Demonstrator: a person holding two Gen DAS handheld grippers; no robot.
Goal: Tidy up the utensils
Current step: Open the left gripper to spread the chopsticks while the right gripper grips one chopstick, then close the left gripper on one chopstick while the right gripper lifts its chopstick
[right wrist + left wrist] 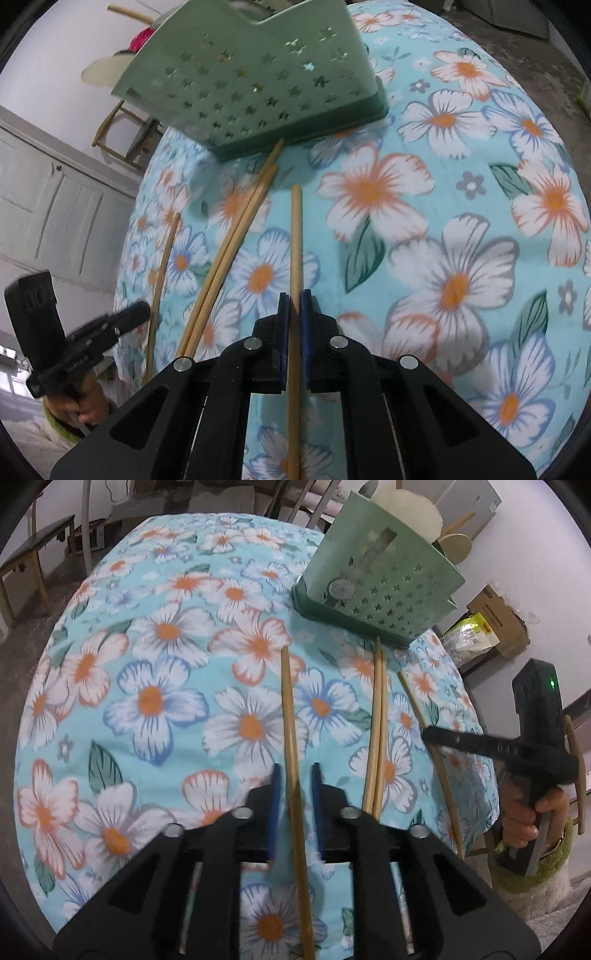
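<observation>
A green star-punched utensil holder (380,583) (251,85) stands at the far side of the table. Four bamboo chopsticks lie in front of it. My left gripper (295,771) is open, and one chopstick (290,716) runs between its blue pads with a gap on each side. A pair of chopsticks (376,720) (229,254) lies side by side in the middle. My right gripper (294,295) is shut on the rightmost chopstick (295,240) (436,760). From the left wrist view, that gripper (430,734) comes in from the right, held by a hand (524,812).
The round table has a blue floral cloth (166,701) (443,258) that falls away at the edges. A cardboard box and bags (495,624) sit against the wall on the right. A wooden bench (37,546) stands far left, and a chair (118,125) and a white door (55,206) are behind.
</observation>
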